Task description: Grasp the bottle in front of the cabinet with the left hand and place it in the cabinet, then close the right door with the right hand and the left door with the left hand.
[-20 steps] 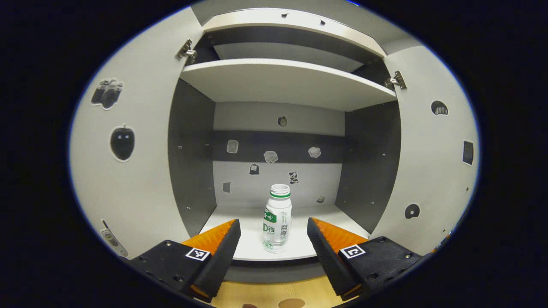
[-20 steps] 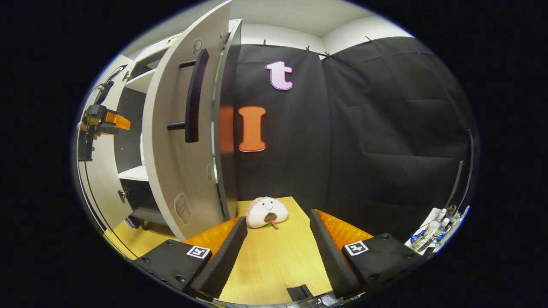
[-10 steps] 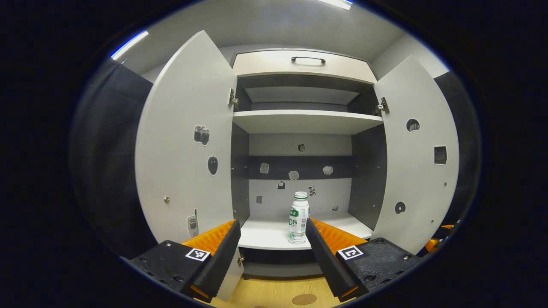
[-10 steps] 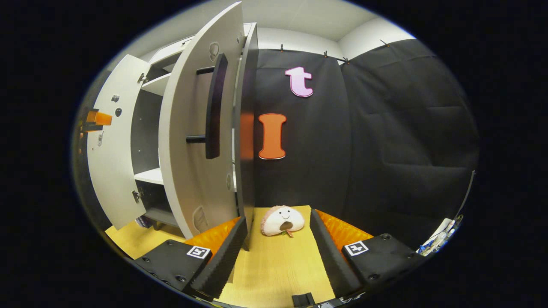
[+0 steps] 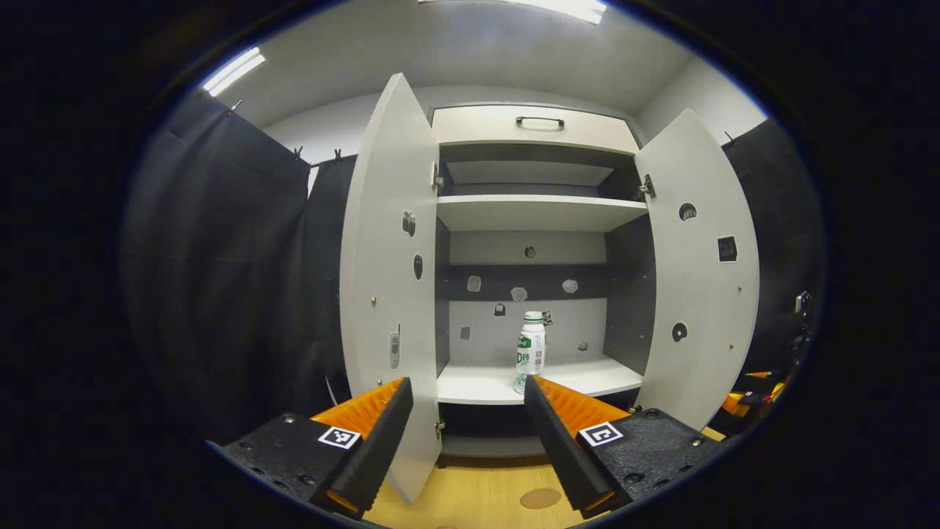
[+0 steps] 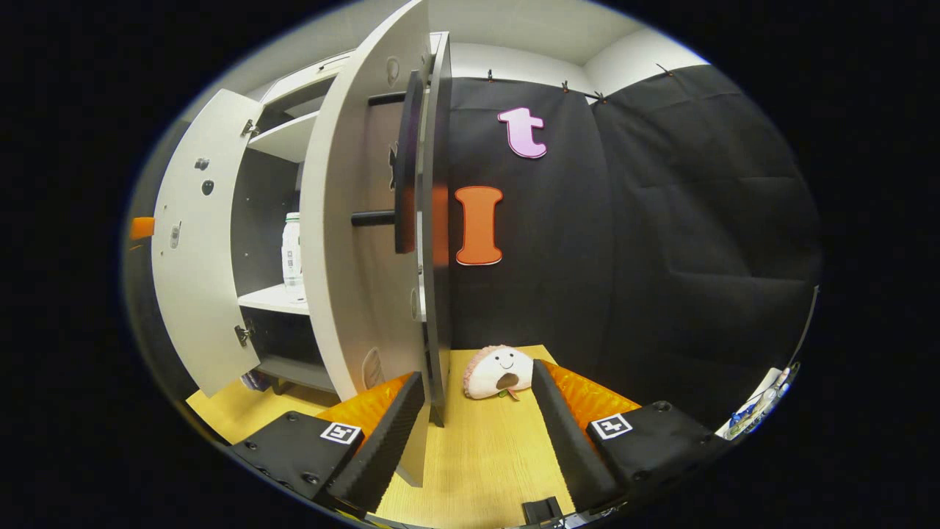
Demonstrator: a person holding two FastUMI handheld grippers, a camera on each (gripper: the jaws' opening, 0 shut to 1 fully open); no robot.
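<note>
Plush toy [image 6: 499,372], pale with a smiling face, lies on the wooden tabletop [image 6: 485,463] near the black cloth wall [image 6: 661,242]. Small tray of tubes or bottles [image 6: 756,408] at far right edge; contents too small to tell. Ceiling light strip [image 5: 233,70] glows overhead.

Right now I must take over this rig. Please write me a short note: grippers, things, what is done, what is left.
Left gripper: open, empty, facing the cabinet.
Right gripper: open, empty, over the table, beside the right door.
Bottle: upright on the cabinet's lower shelf.
Done: bottle placed inside.
Left: both doors stand open. Close the right door with the right gripper, then the left door with the left gripper.
A plush toy lies on the table; not part of the job.
</note>
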